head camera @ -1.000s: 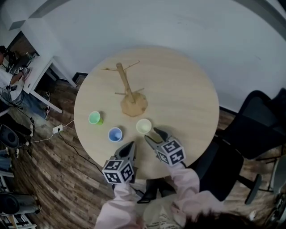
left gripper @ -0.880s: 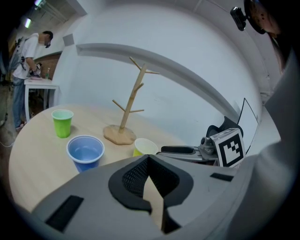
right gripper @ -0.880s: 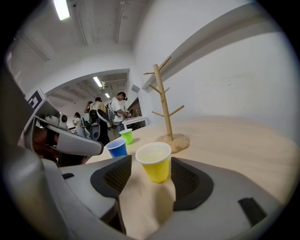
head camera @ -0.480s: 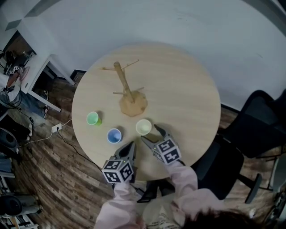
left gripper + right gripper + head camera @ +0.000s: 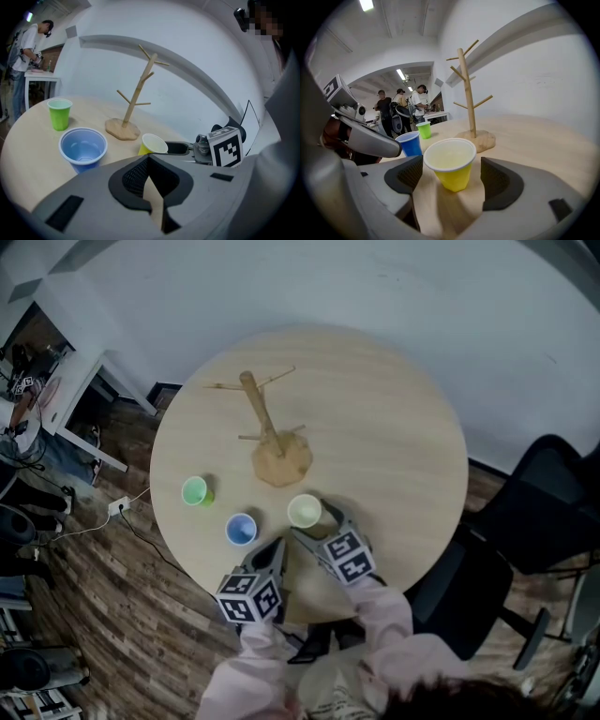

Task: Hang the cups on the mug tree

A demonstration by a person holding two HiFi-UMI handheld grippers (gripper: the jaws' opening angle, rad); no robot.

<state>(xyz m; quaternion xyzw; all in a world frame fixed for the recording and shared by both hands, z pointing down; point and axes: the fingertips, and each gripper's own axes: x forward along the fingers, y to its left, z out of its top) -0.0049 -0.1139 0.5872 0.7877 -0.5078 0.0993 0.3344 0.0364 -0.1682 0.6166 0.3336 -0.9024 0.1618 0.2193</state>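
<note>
A wooden mug tree [image 5: 267, 423] [image 5: 468, 89] stands on the round wooden table [image 5: 394, 437], with no cup on it. Upright in front of it are a green cup [image 5: 196, 490], a blue cup [image 5: 241, 529] [image 5: 83, 147] and a yellow cup [image 5: 304, 511] [image 5: 452, 164]. My right gripper [image 5: 314, 524] [image 5: 453, 177] is open; its jaws have just been opening. The yellow cup stands between its pads [image 5: 410, 173], untouched, with a gap on each side. My left gripper [image 5: 275, 549] [image 5: 149, 161] is shut on nothing, near the table's front edge, just short of the blue cup.
A black office chair [image 5: 525, 512] stands close to the table on the right. A white desk [image 5: 80, 395] and several people [image 5: 401, 110] are off to the left. Both grippers hang over the table's near rim [image 5: 309, 601].
The right gripper's jaws have spread wider and moved forward, so the yellow cup now sits between them. The left gripper has barely shifted.
</note>
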